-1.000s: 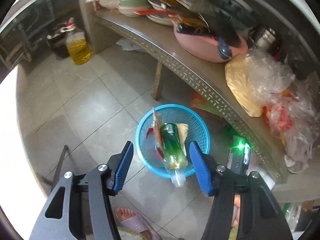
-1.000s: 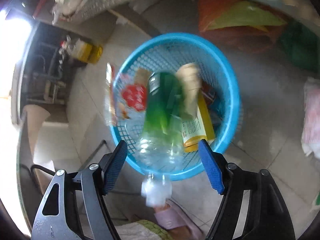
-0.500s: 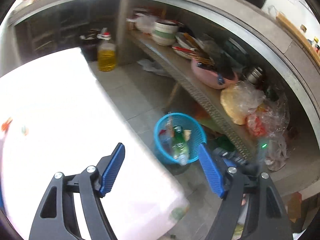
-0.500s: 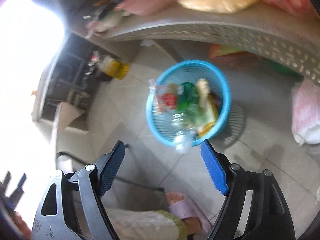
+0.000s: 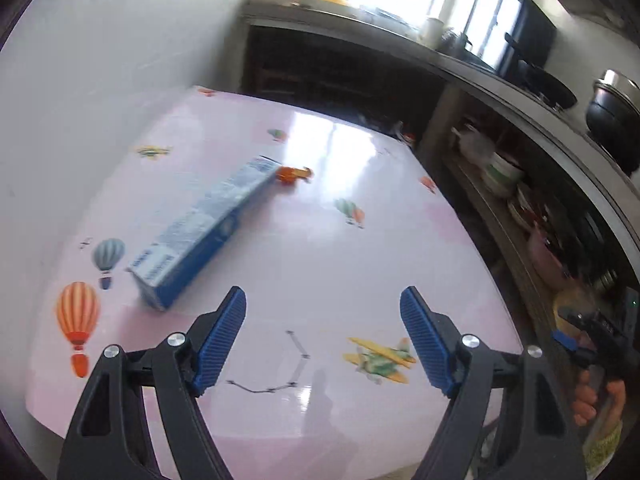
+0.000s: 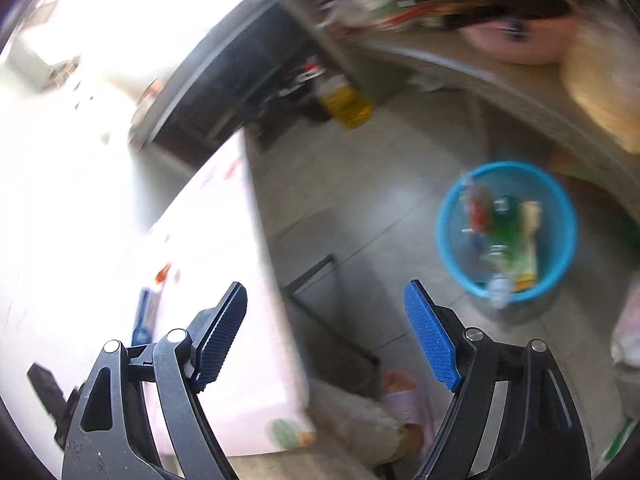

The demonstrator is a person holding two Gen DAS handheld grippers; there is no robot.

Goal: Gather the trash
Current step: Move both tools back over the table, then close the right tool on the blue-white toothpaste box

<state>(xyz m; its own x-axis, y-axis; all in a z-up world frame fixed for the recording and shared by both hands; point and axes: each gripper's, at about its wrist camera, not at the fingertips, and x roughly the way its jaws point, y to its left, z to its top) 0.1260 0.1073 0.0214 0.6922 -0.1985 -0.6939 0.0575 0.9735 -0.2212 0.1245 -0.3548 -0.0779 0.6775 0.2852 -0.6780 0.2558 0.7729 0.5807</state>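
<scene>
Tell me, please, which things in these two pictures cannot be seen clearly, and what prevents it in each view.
- Blue box, left wrist view: motion blur makes its printing unreadable.
- The same box in the right wrist view: glare on the table and a finger of the right gripper hide most of it.
- Blue basket, right wrist view: blur makes its contents hard to name.
- Shelf, right wrist view: its items are smeared.

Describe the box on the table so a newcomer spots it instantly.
Find the pink table printed with balloons and planes. On its left side, near the white wall, lies a long blue box. It is the only boxed item there; everything else is flat print, save a small orange scrap.
</scene>
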